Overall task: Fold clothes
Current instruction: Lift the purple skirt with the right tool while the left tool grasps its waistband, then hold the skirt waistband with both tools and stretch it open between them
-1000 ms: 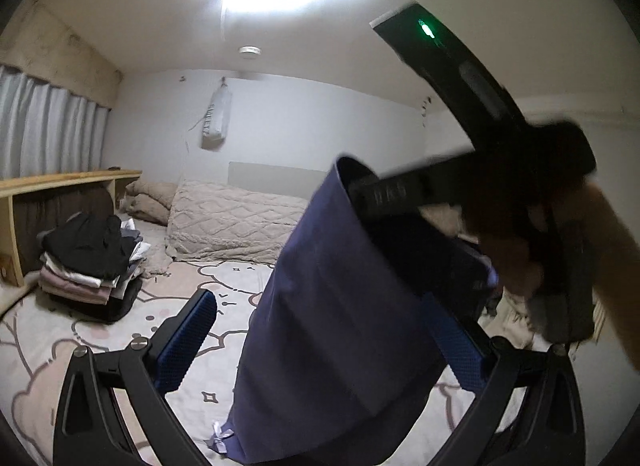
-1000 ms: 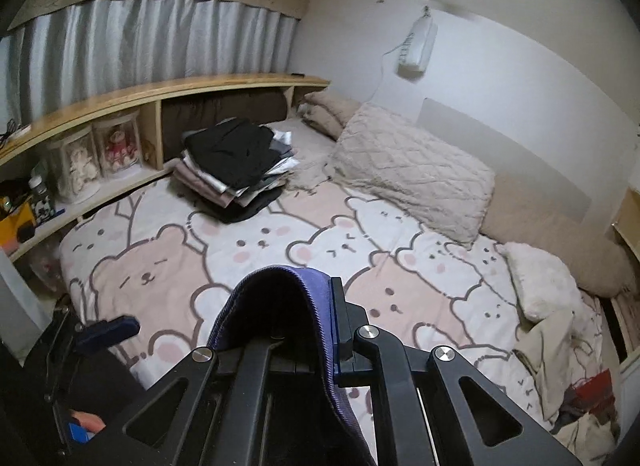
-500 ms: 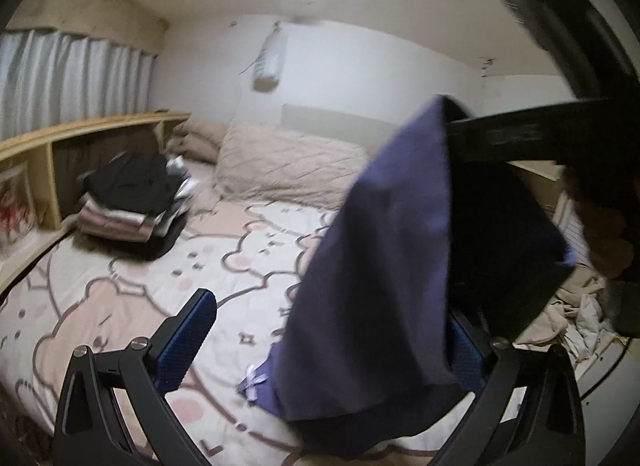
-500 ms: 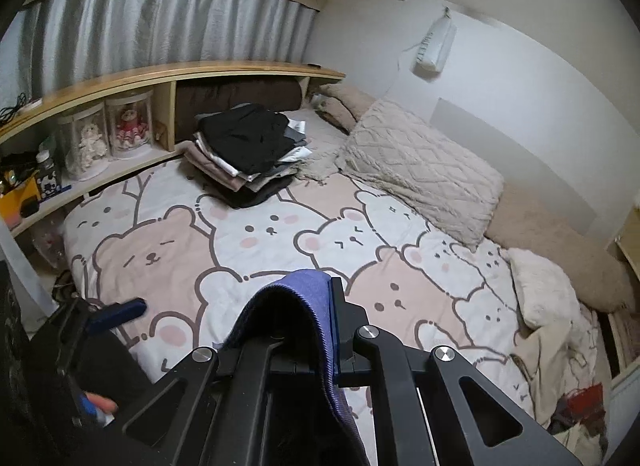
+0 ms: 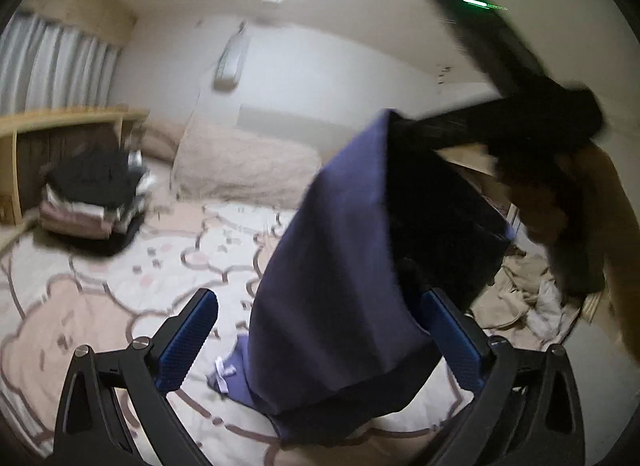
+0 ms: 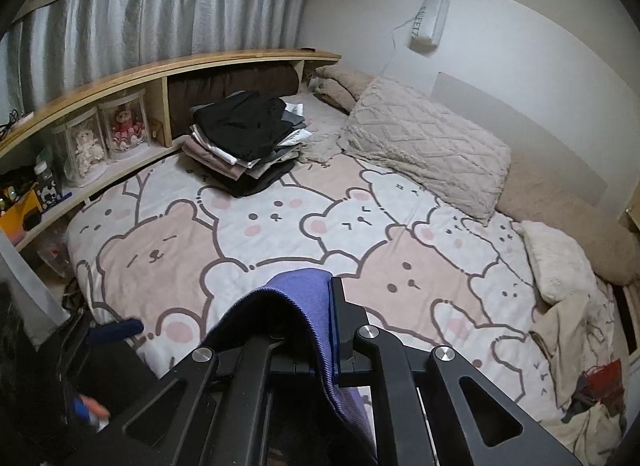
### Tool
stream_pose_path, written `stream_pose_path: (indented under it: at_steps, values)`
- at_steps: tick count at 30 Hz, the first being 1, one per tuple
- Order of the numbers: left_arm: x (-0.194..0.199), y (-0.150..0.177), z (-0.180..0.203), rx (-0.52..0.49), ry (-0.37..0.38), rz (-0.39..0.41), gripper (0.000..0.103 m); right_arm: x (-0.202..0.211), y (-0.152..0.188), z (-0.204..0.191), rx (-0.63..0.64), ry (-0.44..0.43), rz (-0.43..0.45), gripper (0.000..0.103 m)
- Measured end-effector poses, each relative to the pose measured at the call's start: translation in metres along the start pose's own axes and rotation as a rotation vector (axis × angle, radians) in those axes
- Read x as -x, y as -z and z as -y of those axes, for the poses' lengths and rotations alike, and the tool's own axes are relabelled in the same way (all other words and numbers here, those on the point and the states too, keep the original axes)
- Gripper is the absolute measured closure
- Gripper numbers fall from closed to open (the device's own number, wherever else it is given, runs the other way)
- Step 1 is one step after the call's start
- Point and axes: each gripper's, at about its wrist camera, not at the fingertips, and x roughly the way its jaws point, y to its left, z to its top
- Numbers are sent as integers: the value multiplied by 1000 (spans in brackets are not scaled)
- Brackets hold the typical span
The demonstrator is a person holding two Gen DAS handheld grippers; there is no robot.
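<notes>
A dark blue garment (image 5: 336,290) hangs in the air over the bed. My right gripper (image 5: 404,125) holds its top edge high at the right of the left wrist view. In the right wrist view the cloth (image 6: 304,298) is pinched between that gripper's shut jaws. My left gripper (image 5: 320,342) is open, its blue pads (image 5: 188,338) wide apart on either side of the hanging cloth's lower part, not gripping it. The garment's bottom end touches the bear-print bedspread (image 5: 120,290).
A stack of folded clothes (image 6: 248,133) sits at the bed's far left by a wooden shelf (image 6: 132,77). Beige pillows (image 6: 428,145) line the headboard. Loose unfolded clothes (image 6: 576,330) lie at the bed's right side. The left gripper (image 6: 116,330) shows at lower left.
The right gripper has lowered a little with the garment, which swings. The left gripper stays open around the cloth's lower part and has tilted slightly.
</notes>
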Motion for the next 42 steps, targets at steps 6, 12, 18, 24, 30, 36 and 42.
stream_pose_path:
  at_steps: [6,12,18,24,30,36,42]
  values:
    - [-7,13,28,-107,6,10,1,-7,-11,-12,6,-36,-10,98]
    - [-25,14,24,-51,-8,-15,39,-7,-13,-13,3,-35,-17,98]
    - [-37,7,0,-7,-20,-67,81,-4,-3,7,-9,-11,-24,98]
    - [-45,-21,-22,-31,-79,-39,94,-2,21,36,-52,-41,-25,98]
    - [-59,-67,-31,-58,-74,27,94,-8,50,68,-143,-138,-66,95]
    - [-82,-110,-15,-115,-56,41,94,-1,87,82,-184,-176,-58,35]
    - [-99,-130,15,-199,-26,46,94,29,149,72,-288,-16,31,35]
